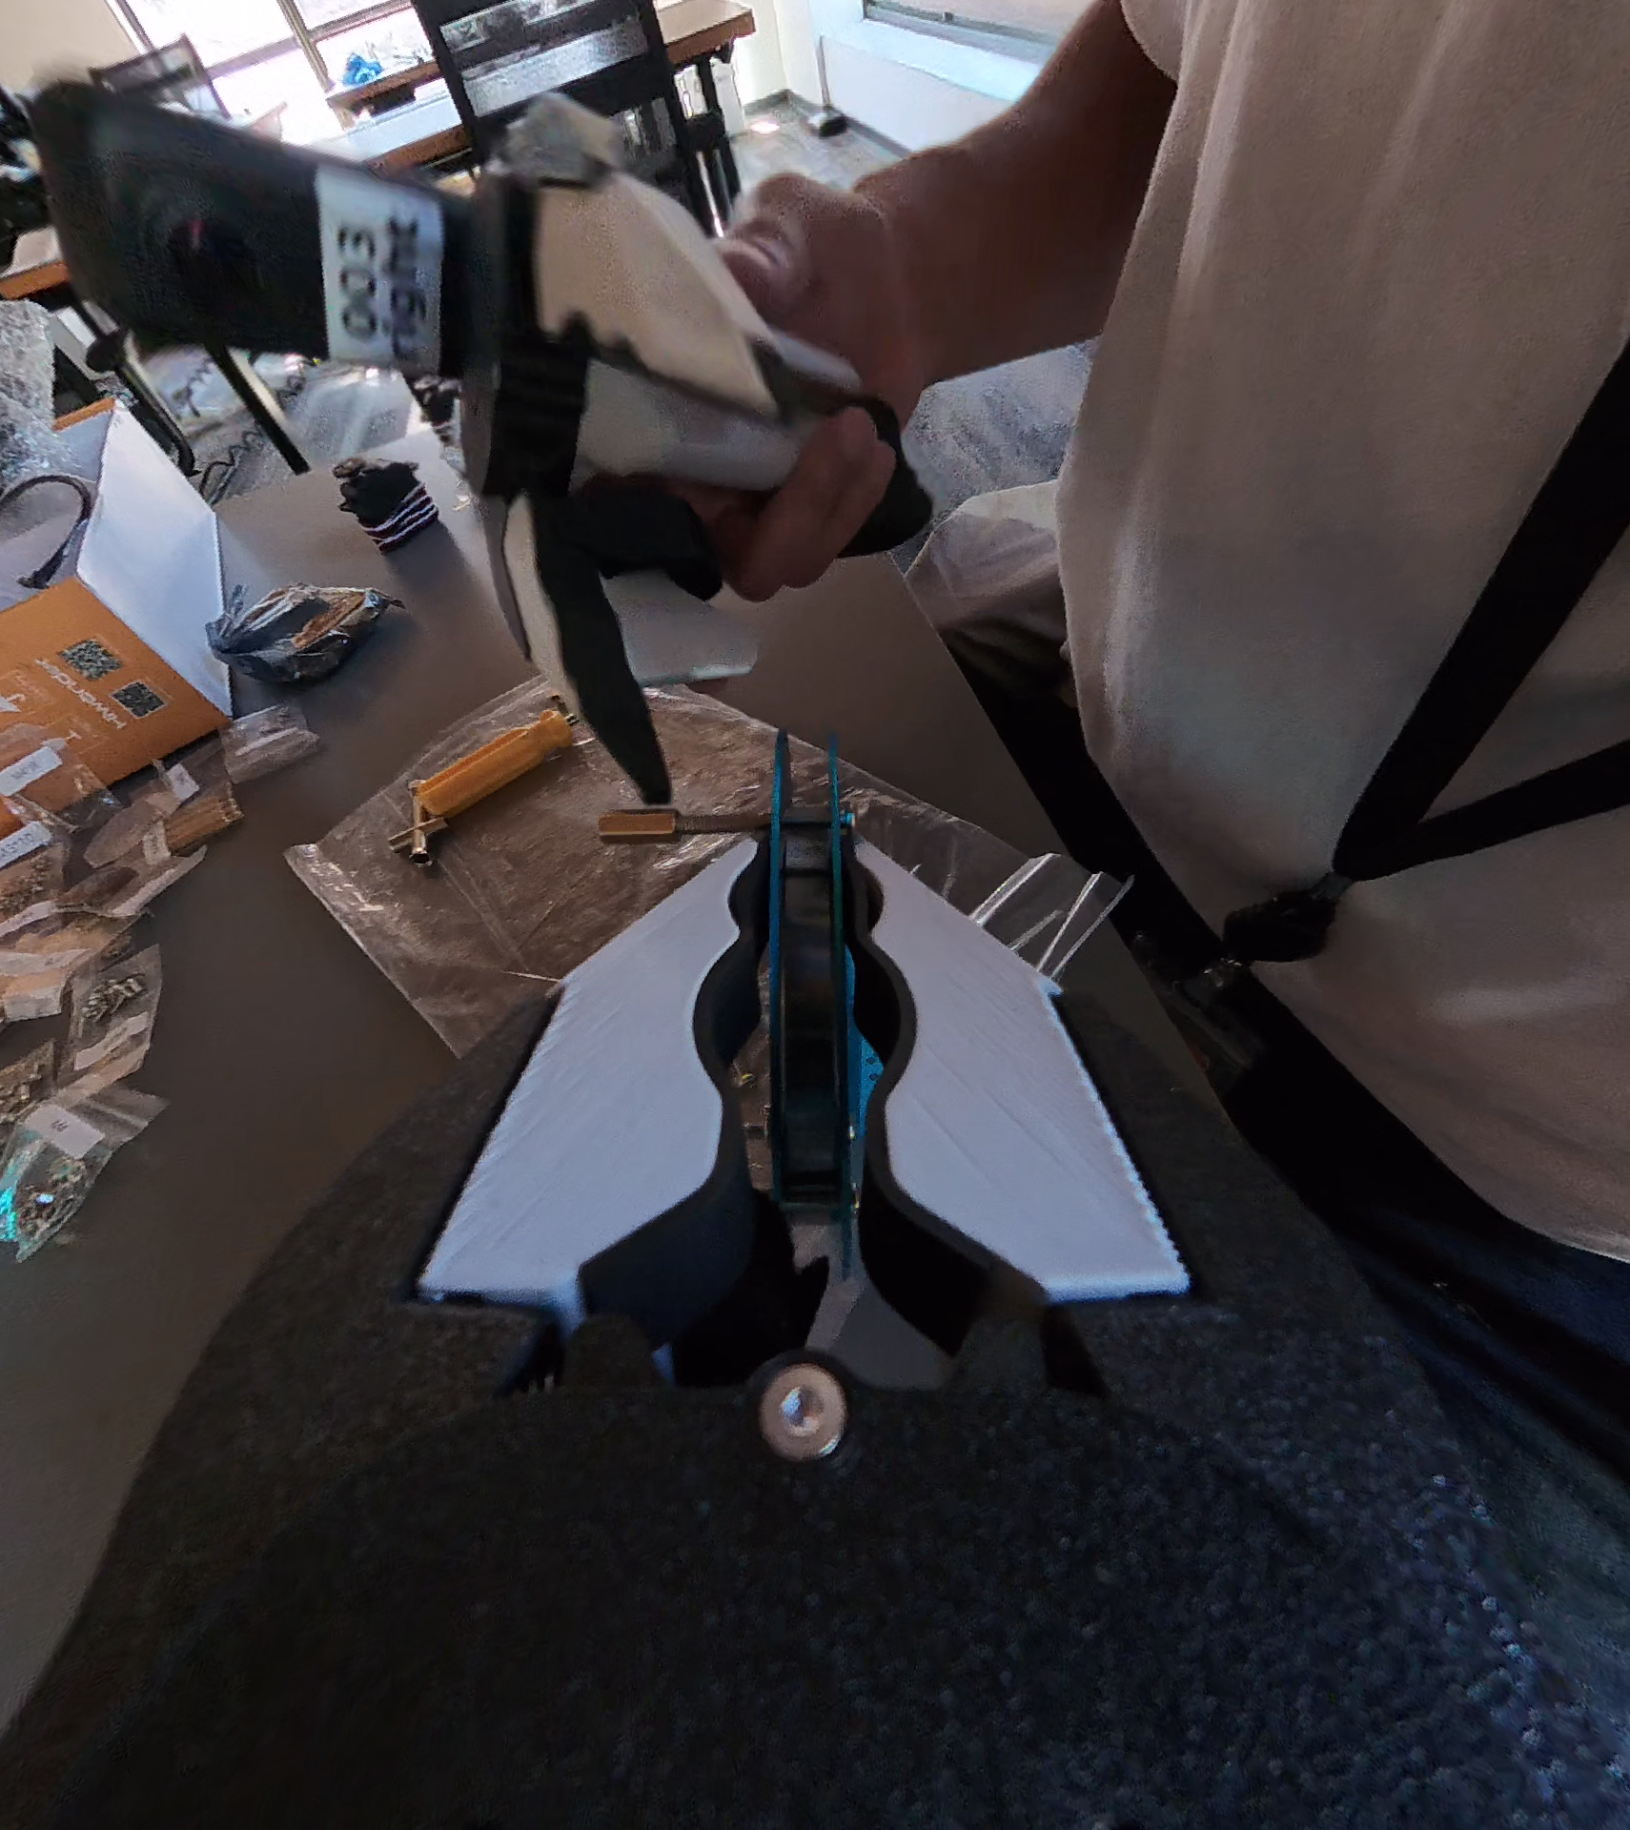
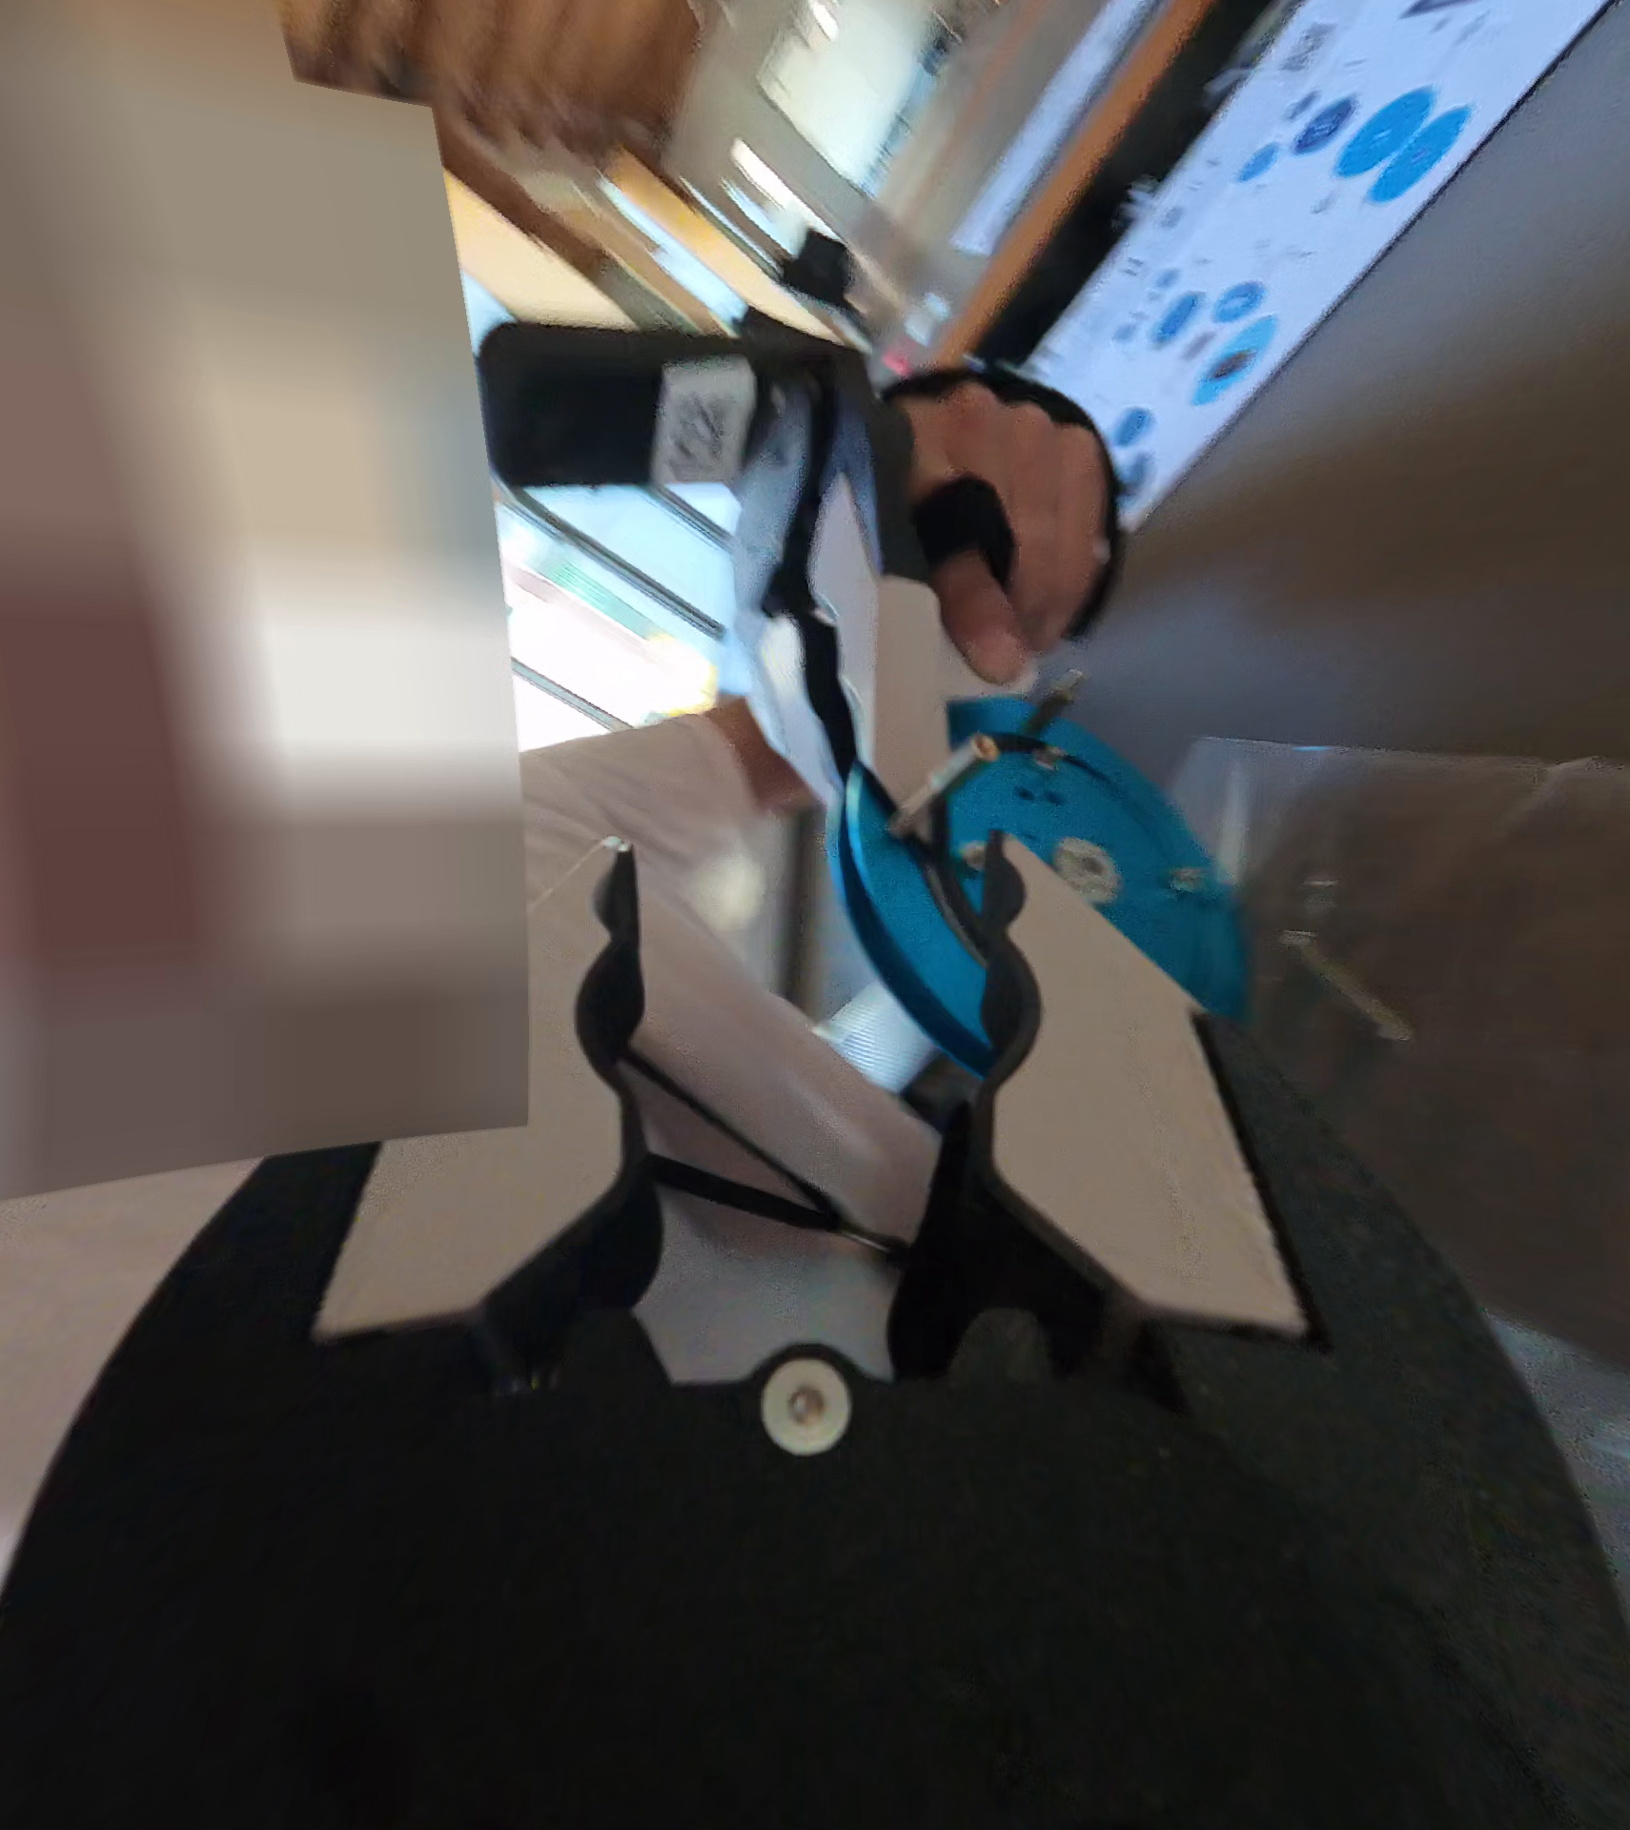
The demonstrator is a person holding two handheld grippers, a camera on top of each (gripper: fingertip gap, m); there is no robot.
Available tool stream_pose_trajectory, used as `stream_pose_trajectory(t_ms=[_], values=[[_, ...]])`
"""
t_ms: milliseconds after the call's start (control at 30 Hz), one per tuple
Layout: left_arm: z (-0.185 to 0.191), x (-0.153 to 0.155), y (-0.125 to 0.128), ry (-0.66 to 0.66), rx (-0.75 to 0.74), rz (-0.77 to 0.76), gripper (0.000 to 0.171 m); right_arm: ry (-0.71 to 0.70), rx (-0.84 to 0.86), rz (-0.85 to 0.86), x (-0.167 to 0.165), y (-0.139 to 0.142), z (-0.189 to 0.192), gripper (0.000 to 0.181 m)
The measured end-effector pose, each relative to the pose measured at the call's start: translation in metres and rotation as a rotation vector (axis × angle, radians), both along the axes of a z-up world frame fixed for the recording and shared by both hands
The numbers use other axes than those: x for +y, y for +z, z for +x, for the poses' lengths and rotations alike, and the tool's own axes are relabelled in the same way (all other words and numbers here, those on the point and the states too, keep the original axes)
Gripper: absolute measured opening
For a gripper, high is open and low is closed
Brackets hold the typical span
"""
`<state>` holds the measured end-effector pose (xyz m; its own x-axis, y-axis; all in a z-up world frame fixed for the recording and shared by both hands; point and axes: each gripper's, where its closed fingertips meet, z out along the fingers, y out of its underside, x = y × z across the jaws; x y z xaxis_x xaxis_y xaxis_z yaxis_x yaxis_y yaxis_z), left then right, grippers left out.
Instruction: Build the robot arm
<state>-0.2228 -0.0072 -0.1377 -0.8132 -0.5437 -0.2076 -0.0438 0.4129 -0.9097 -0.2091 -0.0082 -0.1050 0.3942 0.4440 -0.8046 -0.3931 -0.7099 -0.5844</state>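
My left gripper (image 1: 806,854) is shut on a blue disc assembly (image 1: 803,1000), seen edge-on as two thin blue plates with a black part between them. A brass standoff (image 1: 645,824) sticks out sideways from the disc's far end. My right gripper (image 1: 615,745) points down from above, its black fingertip right at that standoff. In the right wrist view my right gripper (image 2: 806,860) is open with nothing between its fingers. The blue disc (image 2: 1088,842) lies just beyond its right finger, with metal standoffs (image 2: 940,782) on its face, held by the left gripper (image 2: 856,782).
An orange-handled tool (image 1: 494,772) lies on a clear plastic sheet (image 1: 494,921) on the grey table (image 1: 276,990). Several small bags of screws (image 1: 48,1040), a foil bag (image 1: 296,629) and an orange-and-white box (image 1: 48,693) are at left. A person's torso (image 1: 1385,594) is close at right. The left gripper's tips are roughly 4 centimeters from the right gripper's.
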Motion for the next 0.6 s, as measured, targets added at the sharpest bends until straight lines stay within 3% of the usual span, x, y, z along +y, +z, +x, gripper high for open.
stream_pose_trajectory(t_ms=[100,267,367,600], values=[[0.006,0.003,0.001,0.039,0.013,-0.012,0.012,-0.095,-0.476,0.144,0.006,-0.025,0.003,0.064],[0.010,0.003,0.001,0.062,0.025,-0.041,0.012,-0.166,-0.750,0.323,0.014,-0.031,-0.006,0.042],[0.009,0.002,0.001,0.062,0.017,-0.032,0.012,-0.197,-0.802,0.390,0.018,-0.029,-0.011,0.027],[0.002,0.004,-0.002,0.039,0.035,0.016,0.013,-0.166,-0.764,0.405,0.018,-0.030,-0.015,0.020]])
